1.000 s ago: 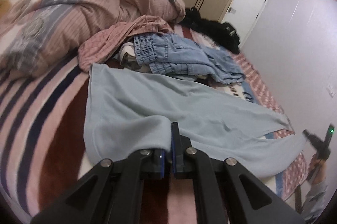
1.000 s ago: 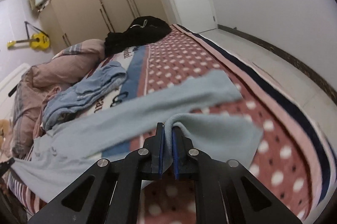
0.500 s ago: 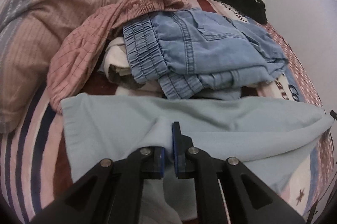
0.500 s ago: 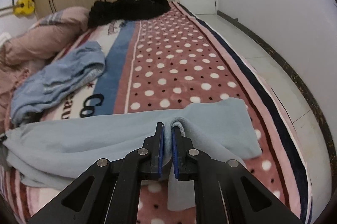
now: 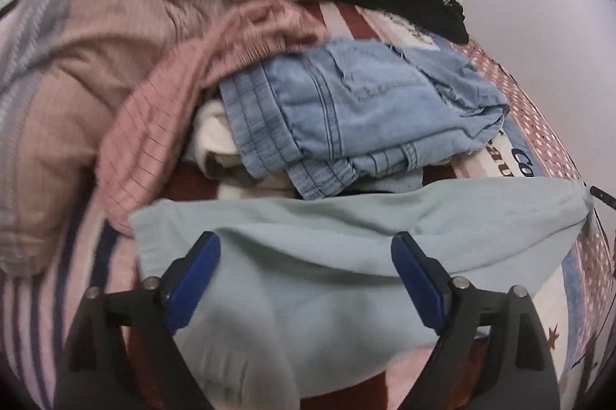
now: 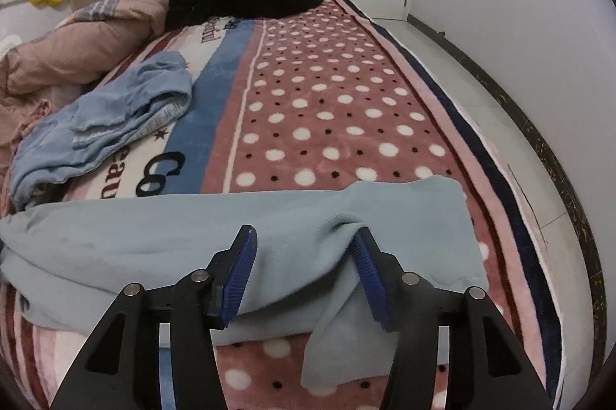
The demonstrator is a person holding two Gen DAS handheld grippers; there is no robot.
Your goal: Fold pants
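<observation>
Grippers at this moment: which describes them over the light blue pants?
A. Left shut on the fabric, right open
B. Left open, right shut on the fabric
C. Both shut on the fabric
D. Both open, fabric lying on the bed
D: the left gripper and the right gripper both stand with blue pads wide apart, and the light blue pants lie slack across the blanket, gripped by neither.
</observation>
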